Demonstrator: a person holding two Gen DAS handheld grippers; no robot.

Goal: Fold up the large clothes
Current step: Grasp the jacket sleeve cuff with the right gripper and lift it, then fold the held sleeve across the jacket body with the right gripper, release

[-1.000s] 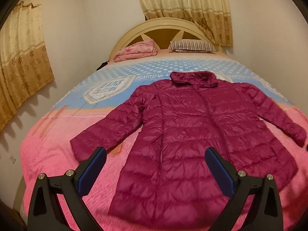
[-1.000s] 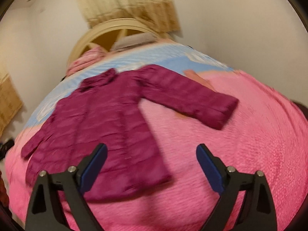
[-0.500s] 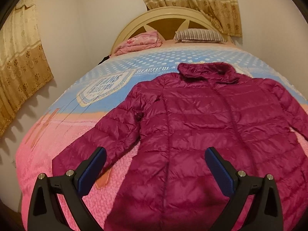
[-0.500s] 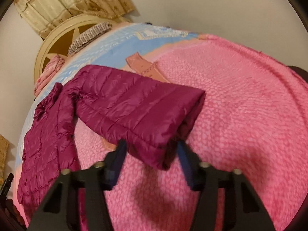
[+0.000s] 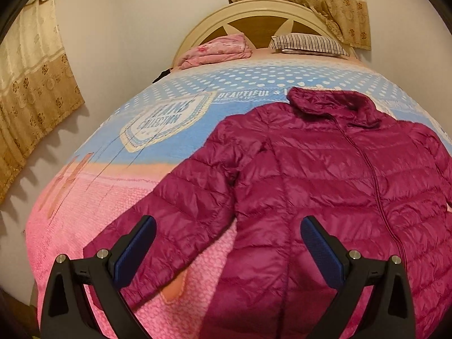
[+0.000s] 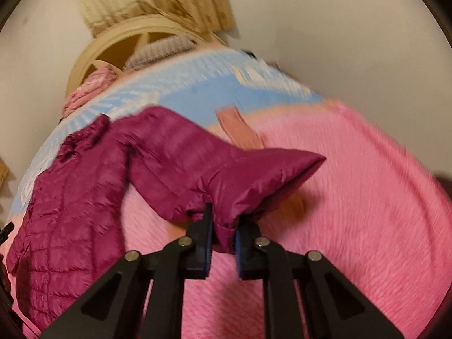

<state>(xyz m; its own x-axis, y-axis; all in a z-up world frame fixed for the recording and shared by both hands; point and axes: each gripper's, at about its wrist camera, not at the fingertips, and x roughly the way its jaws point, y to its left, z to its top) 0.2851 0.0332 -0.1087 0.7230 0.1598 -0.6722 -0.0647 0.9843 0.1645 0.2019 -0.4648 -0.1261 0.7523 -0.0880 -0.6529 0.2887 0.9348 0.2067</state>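
The right gripper (image 6: 221,234), jaws just closed, pinched the jacket's (image 5: 325,175) right cuff (image 6: 226,226) above the bed (image 6: 367,197); the left gripper (image 5: 227,250) hovered agape; fold best carried inward without dragging.

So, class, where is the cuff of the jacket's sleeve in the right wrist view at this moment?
The sleeve cuff sits low in the middle of the right wrist view, pinched in the right gripper and lifted above the pink bedspread.

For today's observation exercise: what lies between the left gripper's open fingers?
In the left wrist view, the left gripper frames the jacket's sleeve and pink blanket.
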